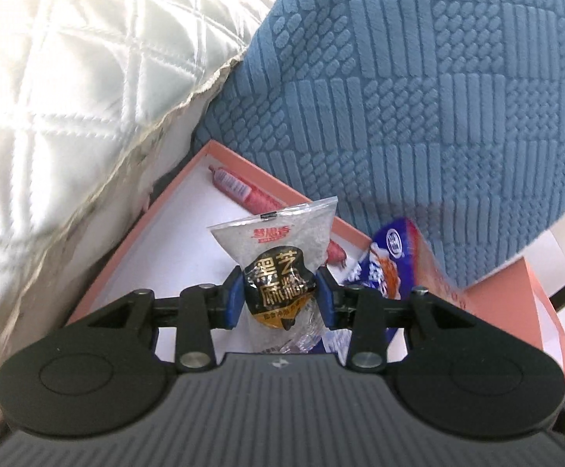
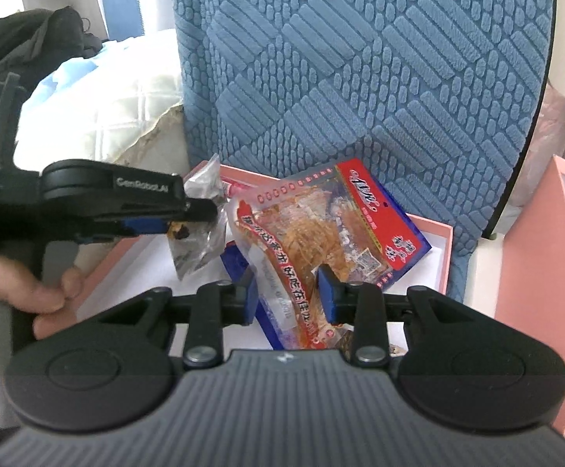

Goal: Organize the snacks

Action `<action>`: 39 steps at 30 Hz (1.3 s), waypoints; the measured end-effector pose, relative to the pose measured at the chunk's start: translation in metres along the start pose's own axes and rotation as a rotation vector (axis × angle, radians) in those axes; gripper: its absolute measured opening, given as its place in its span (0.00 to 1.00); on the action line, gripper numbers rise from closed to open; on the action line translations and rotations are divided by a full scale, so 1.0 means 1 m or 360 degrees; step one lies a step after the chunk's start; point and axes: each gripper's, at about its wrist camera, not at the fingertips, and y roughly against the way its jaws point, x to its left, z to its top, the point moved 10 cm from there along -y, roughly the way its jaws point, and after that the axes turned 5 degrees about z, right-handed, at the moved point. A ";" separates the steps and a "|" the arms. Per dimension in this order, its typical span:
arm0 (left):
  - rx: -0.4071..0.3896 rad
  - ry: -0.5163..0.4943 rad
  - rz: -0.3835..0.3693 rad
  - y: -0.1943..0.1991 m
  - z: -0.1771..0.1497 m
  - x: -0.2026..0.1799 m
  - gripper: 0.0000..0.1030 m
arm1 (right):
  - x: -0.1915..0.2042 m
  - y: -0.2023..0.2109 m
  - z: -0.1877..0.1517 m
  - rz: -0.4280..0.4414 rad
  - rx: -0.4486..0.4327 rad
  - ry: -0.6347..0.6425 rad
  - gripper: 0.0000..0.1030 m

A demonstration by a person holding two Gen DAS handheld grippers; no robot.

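My left gripper (image 1: 278,295) is shut on a clear packet with a black sesame cake (image 1: 276,276), its blue pads pressing both sides. It hangs over a pink box (image 1: 126,249) with a white floor, where a pink sausage (image 1: 239,188) lies at the far side. My right gripper (image 2: 288,295) is shut on the lower part of a red and blue snack bag (image 2: 321,225), tilted up over the same pink box (image 2: 438,241). That bag shows blurred as a blue bag (image 1: 391,260) in the left wrist view. The left gripper (image 2: 200,218) with its packet (image 2: 196,249) appears at left.
A blue textured cushion (image 1: 418,97) stands right behind the box, and a white quilted pillow (image 1: 68,97) presses against its left side. A second pink box part (image 2: 535,272) stands at the right. A person's hand (image 2: 48,292) holds the left gripper's handle.
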 end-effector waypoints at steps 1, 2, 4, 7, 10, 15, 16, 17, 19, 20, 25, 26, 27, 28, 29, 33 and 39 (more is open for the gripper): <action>-0.0002 -0.0007 -0.0004 0.003 -0.003 -0.001 0.42 | 0.001 0.001 -0.001 -0.0005 -0.0005 0.0014 0.28; -0.0007 -0.0014 -0.0006 0.007 -0.005 -0.002 0.42 | 0.003 0.003 -0.001 -0.0011 -0.0010 0.0028 0.26; -0.0019 -0.0034 0.0002 0.014 -0.009 -0.003 0.42 | 0.006 0.007 -0.003 -0.0017 -0.0021 0.0054 0.22; -0.0031 -0.0065 0.0004 0.020 -0.014 -0.003 0.42 | 0.010 0.013 -0.006 -0.0041 -0.0039 0.0092 0.19; -0.0038 -0.0101 -0.0003 0.028 -0.019 -0.007 0.42 | 0.011 0.020 -0.008 -0.0065 -0.0055 0.0100 0.17; -0.0061 -0.0172 -0.0009 0.040 -0.029 -0.012 0.42 | 0.010 0.032 -0.019 -0.0086 -0.0070 0.0059 0.16; -0.0060 -0.0179 -0.0014 0.041 -0.030 -0.012 0.42 | 0.010 0.035 -0.022 -0.0087 -0.0070 0.0042 0.16; -0.0058 -0.0184 -0.0021 0.042 -0.033 -0.013 0.42 | 0.011 0.037 -0.026 -0.0086 -0.0066 0.0033 0.16; -0.0055 -0.0188 -0.0039 0.045 -0.037 -0.013 0.42 | 0.014 0.042 -0.032 -0.0094 -0.0066 0.0026 0.16; -0.0056 -0.0190 -0.0047 0.049 -0.039 -0.011 0.42 | 0.016 0.045 -0.035 -0.0102 -0.0069 0.0035 0.16; -0.0052 -0.0196 -0.0065 0.067 -0.056 0.000 0.42 | 0.022 0.060 -0.046 -0.0165 -0.0092 0.0072 0.16; -0.0051 -0.0201 -0.0072 0.070 -0.059 0.001 0.42 | 0.023 0.063 -0.047 -0.0172 -0.0096 0.0076 0.16; -0.0052 -0.0209 -0.0077 0.073 -0.062 0.002 0.42 | 0.023 0.066 -0.048 -0.0179 -0.0103 0.0080 0.16; -0.0051 -0.0215 -0.0083 0.077 -0.064 0.003 0.42 | 0.023 0.068 -0.049 -0.0183 -0.0109 0.0079 0.16; -0.0049 -0.0211 -0.0091 0.078 -0.065 0.003 0.42 | 0.024 0.071 -0.050 -0.0182 -0.0111 0.0075 0.16; -0.0057 -0.0213 -0.0117 0.090 -0.069 0.003 0.42 | 0.026 0.080 -0.058 -0.0175 -0.0106 0.0048 0.16; -0.0088 -0.0228 -0.0163 0.110 -0.066 -0.005 0.42 | 0.029 0.098 -0.060 -0.0180 -0.0123 0.0077 0.15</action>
